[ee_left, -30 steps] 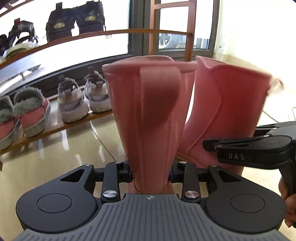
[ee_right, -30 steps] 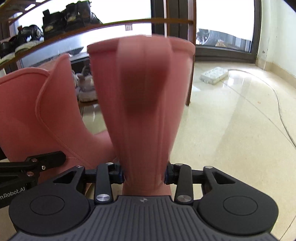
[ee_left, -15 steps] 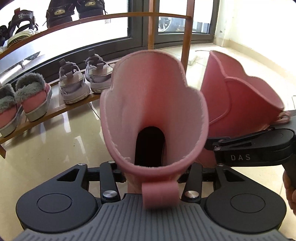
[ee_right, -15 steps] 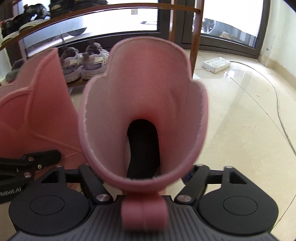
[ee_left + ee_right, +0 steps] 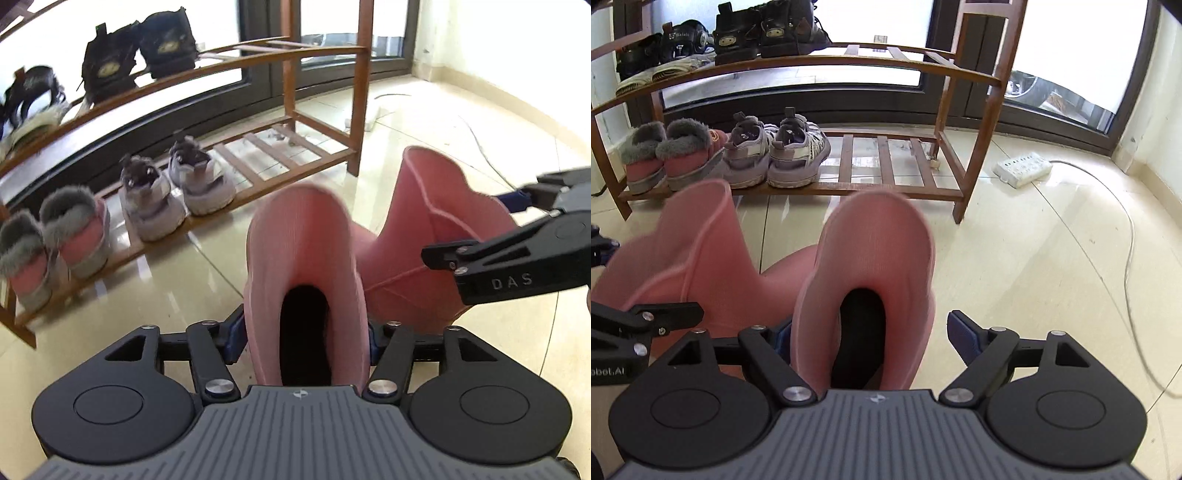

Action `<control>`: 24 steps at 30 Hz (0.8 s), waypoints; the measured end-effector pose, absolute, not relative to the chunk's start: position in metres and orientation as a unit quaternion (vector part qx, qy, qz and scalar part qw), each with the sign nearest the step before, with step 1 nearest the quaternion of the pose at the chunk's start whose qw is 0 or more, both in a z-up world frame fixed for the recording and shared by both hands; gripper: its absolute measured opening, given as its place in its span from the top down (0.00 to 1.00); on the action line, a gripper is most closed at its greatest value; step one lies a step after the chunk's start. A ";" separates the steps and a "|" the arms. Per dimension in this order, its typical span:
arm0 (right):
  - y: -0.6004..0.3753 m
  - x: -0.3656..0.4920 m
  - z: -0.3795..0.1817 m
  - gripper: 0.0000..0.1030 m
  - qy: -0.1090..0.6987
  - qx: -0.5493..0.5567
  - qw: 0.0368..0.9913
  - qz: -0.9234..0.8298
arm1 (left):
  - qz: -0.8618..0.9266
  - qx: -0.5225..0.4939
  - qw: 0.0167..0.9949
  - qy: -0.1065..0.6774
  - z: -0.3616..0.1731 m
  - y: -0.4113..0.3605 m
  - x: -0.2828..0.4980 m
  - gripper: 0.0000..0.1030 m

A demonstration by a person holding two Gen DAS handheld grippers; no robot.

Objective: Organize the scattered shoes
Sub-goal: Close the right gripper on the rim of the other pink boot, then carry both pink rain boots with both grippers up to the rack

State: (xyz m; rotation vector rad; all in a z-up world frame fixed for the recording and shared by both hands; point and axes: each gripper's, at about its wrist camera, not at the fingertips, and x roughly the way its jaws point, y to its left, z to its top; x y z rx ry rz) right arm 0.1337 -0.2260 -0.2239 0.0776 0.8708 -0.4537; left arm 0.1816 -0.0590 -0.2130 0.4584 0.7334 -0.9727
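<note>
Right now both pairs of jaws are opening, each with a pink boot between them. The left gripper (image 5: 304, 341) straddles the left boot (image 5: 306, 266), its blue pads close beside the shaft, whether touching cannot be told. The right gripper (image 5: 866, 339) stands wider around the right boot (image 5: 871, 258): its right pad (image 5: 962, 338) is plainly clear of the shaft, the left one just beside it. Both boots stand upright on the tiled floor (image 5: 1034, 258), side by side, shafts open toward the cameras and toes pointing to the far side. Beyond them stands a wooden shoe rack (image 5: 975, 147). On its low shelf sit fur-trimmed pink shoes (image 5: 665, 155) at the left and grey sandals (image 5: 775, 155) next to them; the right part of that shelf is bare slats. Dark shoes (image 5: 764, 29) sit on the upper shelf. A white power strip (image 5: 1023, 168) with its cable lies on the floor to the right of the rack.
</note>
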 end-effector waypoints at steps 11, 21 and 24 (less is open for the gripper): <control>-0.250 0.162 -0.224 0.41 0.484 0.078 0.854 -0.174 | -0.464 0.235 0.750 0.409 -0.216 -0.094 0.214 0.50; -0.277 0.165 -0.224 0.88 0.486 0.155 0.846 -0.158 | -0.484 0.208 0.735 0.428 -0.219 -0.092 0.226 0.91; -0.272 0.161 -0.222 0.90 0.482 0.160 0.848 -0.150 | -0.489 0.202 0.730 0.432 -0.216 -0.095 0.220 0.91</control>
